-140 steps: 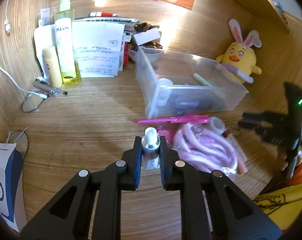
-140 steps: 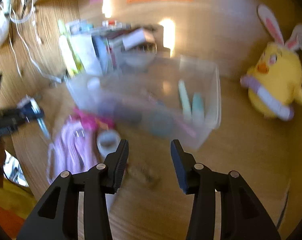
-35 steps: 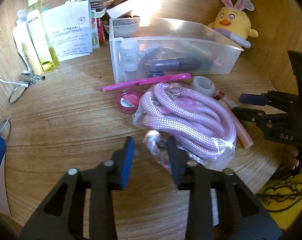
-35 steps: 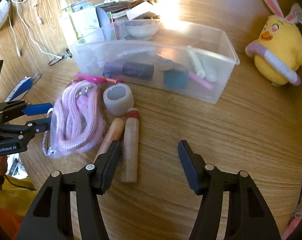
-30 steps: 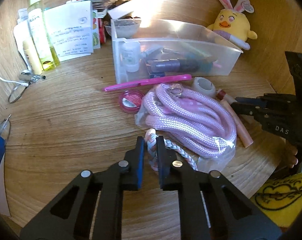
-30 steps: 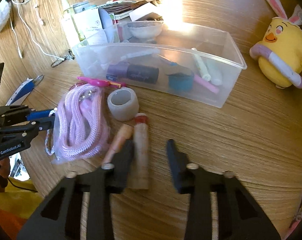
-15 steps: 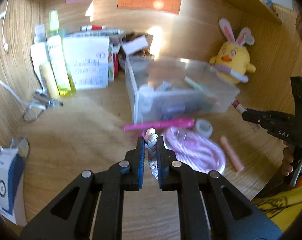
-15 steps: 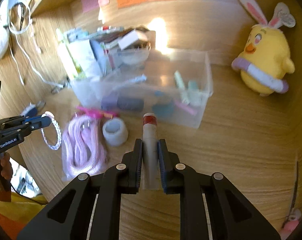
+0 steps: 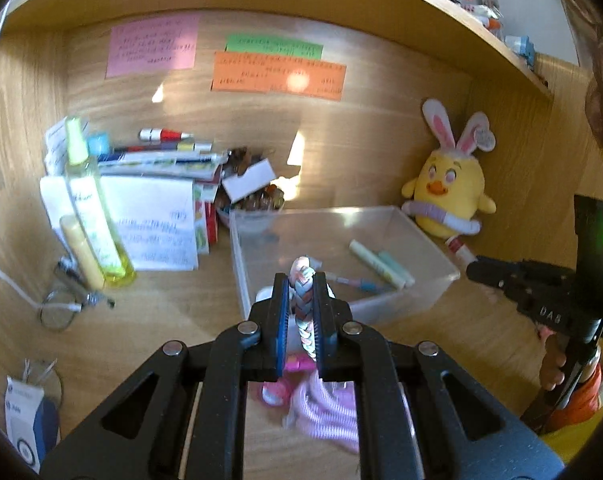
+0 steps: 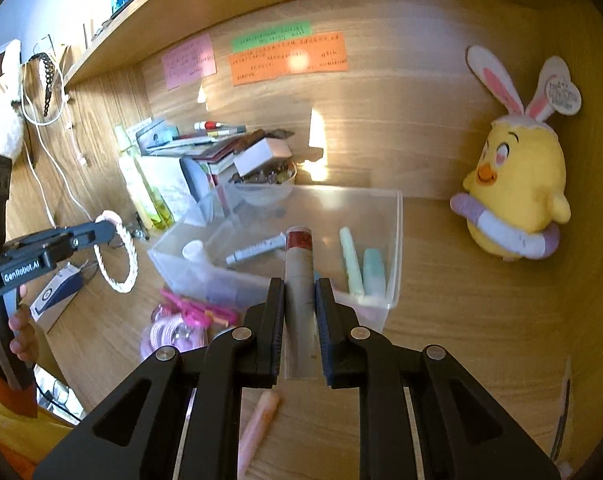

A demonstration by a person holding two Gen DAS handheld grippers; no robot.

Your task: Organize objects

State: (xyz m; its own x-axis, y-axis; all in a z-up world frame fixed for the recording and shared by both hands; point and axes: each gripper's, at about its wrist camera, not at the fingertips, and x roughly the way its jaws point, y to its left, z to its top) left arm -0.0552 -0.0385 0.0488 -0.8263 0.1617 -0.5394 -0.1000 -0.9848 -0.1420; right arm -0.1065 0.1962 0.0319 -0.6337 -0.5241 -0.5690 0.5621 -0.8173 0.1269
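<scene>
My left gripper [image 9: 301,280] is shut on a braided pastel bracelet [image 9: 303,304], held in the air in front of the clear plastic bin [image 9: 437,256]. In the right wrist view the bracelet [image 10: 117,258] hangs as a loop from the left gripper [image 10: 101,228]. My right gripper [image 10: 299,286] is shut on a beige tube with a red cap [image 10: 299,272], its tip over the bin [image 10: 395,240]. The bin holds pastel tubes [image 10: 357,264], a syringe [image 10: 257,248] and a small bottle [image 10: 193,250]. The right gripper [image 9: 473,266] also shows in the left wrist view.
A pink rope bundle [image 9: 325,412] and a pink comb [image 10: 197,308] lie in front of the bin. A peach tube [image 10: 257,428] lies below my right gripper. A yellow bunny plush [image 10: 517,196] stands right. A yellow bottle [image 9: 93,216] and papers [image 9: 157,224] stand left.
Both grippers have risen and moved toward the bin, the left carrying the bracelet, the right carrying the red-capped tube. Before that each closed on its object on the desk.
</scene>
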